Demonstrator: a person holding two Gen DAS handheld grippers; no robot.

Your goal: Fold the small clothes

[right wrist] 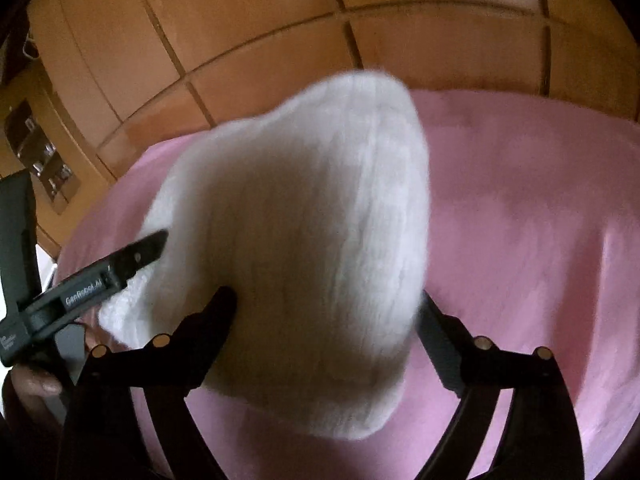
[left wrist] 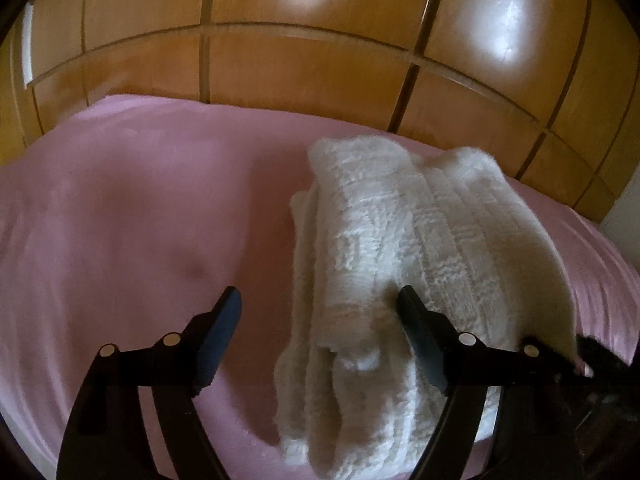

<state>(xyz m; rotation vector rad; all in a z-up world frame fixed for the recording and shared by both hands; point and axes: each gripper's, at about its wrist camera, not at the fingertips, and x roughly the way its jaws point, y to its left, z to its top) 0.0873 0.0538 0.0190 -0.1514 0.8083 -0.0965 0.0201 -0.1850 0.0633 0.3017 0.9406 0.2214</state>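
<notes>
A white fluffy towel-like cloth (left wrist: 384, 248) lies folded in layers on the pink bed sheet (left wrist: 120, 220). My left gripper (left wrist: 320, 308) is open, its fingers astride the cloth's near left part, the right finger (left wrist: 420, 336) resting on the cloth. In the right wrist view the same cloth (right wrist: 312, 232) is blurred and fills the gap of my right gripper (right wrist: 328, 312), which is open with fingers wide on either side of it. The left gripper's finger (right wrist: 136, 252) shows at that view's left, on the cloth's edge.
A wooden panelled wardrobe (left wrist: 300, 60) stands right behind the bed; it also shows in the right wrist view (right wrist: 260, 20). The pink sheet (right wrist: 520, 220) spreads to both sides of the cloth. A white wall strip (left wrist: 628, 208) is at far right.
</notes>
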